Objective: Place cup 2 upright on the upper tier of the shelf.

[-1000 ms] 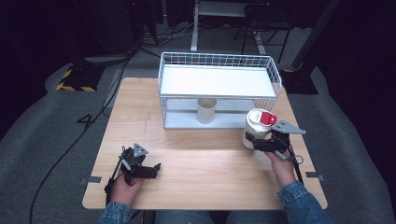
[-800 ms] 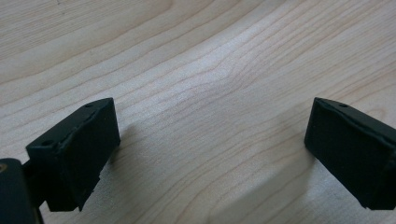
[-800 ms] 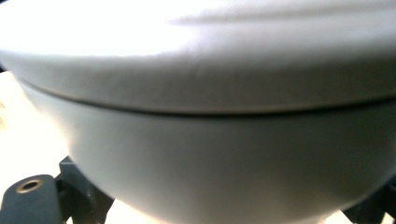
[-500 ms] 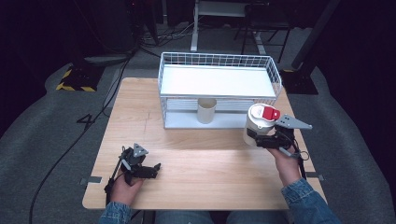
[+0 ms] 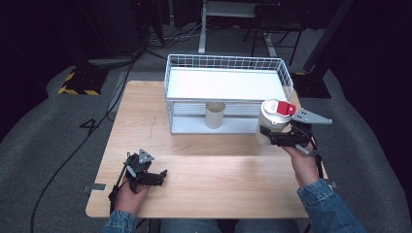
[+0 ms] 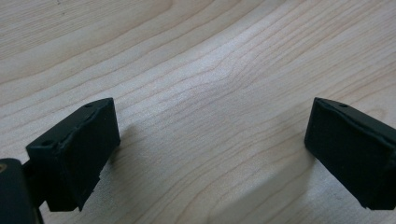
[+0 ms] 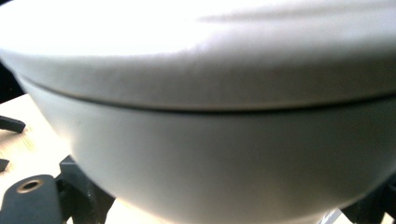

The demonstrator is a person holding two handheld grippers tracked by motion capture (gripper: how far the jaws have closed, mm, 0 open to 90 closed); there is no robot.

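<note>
Right tongs (image 5: 275, 137) grasp an upright white plastic canister with a red lid (image 5: 273, 120), held above the light wooden table (image 5: 218, 170). Left tongs (image 5: 154, 176) gape wide, empty, on that table.

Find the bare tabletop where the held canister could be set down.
Free: the wide strip between the wire basket and the left claw, and the table's left side. Crowded: beneath the basket's shelf, where a beige cup stands, beside the white canister.
</note>
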